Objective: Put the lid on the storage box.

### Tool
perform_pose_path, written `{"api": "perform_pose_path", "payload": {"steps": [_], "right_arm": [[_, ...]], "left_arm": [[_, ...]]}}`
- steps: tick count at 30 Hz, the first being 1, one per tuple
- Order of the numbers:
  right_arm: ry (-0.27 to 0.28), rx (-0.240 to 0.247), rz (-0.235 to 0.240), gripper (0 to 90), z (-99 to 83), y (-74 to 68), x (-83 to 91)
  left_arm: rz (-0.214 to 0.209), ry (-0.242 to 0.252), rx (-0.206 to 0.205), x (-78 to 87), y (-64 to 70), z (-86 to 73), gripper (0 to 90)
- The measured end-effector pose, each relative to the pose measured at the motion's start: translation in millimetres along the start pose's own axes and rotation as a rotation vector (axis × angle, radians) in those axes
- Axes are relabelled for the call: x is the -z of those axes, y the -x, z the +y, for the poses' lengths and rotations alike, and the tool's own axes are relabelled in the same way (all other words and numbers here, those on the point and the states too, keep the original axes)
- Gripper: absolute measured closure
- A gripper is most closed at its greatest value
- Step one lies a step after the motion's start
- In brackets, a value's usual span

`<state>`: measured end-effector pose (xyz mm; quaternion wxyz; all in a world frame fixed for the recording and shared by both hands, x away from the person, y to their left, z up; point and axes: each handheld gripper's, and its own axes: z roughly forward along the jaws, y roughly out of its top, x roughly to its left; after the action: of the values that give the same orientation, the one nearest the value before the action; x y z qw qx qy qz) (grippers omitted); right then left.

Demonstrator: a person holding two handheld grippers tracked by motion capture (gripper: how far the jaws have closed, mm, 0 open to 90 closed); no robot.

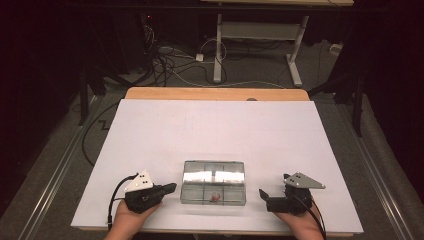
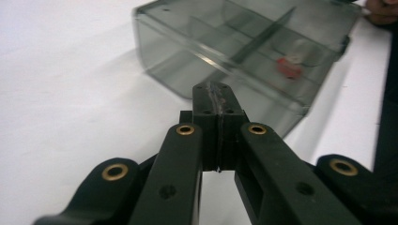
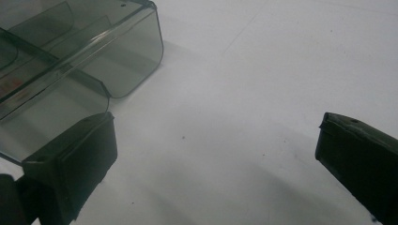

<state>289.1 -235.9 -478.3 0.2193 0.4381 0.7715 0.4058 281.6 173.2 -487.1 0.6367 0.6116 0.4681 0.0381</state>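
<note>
A clear smoky plastic compartment box (image 1: 214, 182) sits on the white table near its front edge, lid shut. A small red object (image 1: 214, 197) lies in a front middle compartment and appears as a red blur (image 2: 289, 68) in the left gripper view. My left gripper (image 1: 172, 187) rests left of the box, jaws pressed together, tips just short of the box wall (image 2: 187, 70). My right gripper (image 1: 261, 193) rests right of the box with jaws wide apart; nothing lies between its fingers (image 3: 70, 159), and the box corner (image 3: 117, 56) is beside the left one.
The white sheet (image 1: 215, 130) covers most of a wooden tabletop, with open surface behind and beside the box. Beyond the far edge are floor cables (image 1: 170, 65) and another table's white legs (image 1: 218, 50). The near table edge lies right by both hands.
</note>
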Motion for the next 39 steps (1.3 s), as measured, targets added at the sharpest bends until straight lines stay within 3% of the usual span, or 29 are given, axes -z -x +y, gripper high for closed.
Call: {"api": "perform_pose_path", "payload": {"steps": [8,10,11,13,16,20,26,38,39], "right_arm": [[0.025,0.010,0.006,0.2,1.3,-0.1,0.5],[0.036,0.008,0.005,0.2,1.7,0.0,0.6],[0.041,0.009,0.005,0.2,1.6,0.0,0.5],[0.039,0.017,0.005,0.2,1.2,-0.4,-0.4],[0.032,0.020,0.004,0.2,1.1,-0.7,-1.3],[0.031,0.014,0.004,0.2,0.9,-0.8,-1.4],[0.037,0.013,0.000,0.2,0.3,-1.2,-1.0],[0.059,0.015,0.006,0.2,-0.7,-1.3,1.3],[0.060,0.014,0.005,0.1,-0.8,-1.3,1.4]], "left_arm": [[0.101,0.054,-0.011,8.7,-28.3,15.4,87.8],[0.131,0.060,-0.039,10.2,-34.3,17.6,87.8],[0.139,0.062,-0.049,10.4,-36.9,17.6,87.8],[0.140,0.062,-0.029,9.9,-40.2,17.9,87.7],[0.136,0.053,-0.044,8.9,-39.3,16.1,87.4],[0.145,0.032,-0.038,6.4,-40.2,16.0,74.1],[0.158,0.036,-0.028,5.8,-41.6,17.0,44.5],[0.165,0.076,-0.004,6.7,-42.7,20.1,0.2],[0.165,0.085,0.000,6.9,-42.7,20.5,0.0]]}}
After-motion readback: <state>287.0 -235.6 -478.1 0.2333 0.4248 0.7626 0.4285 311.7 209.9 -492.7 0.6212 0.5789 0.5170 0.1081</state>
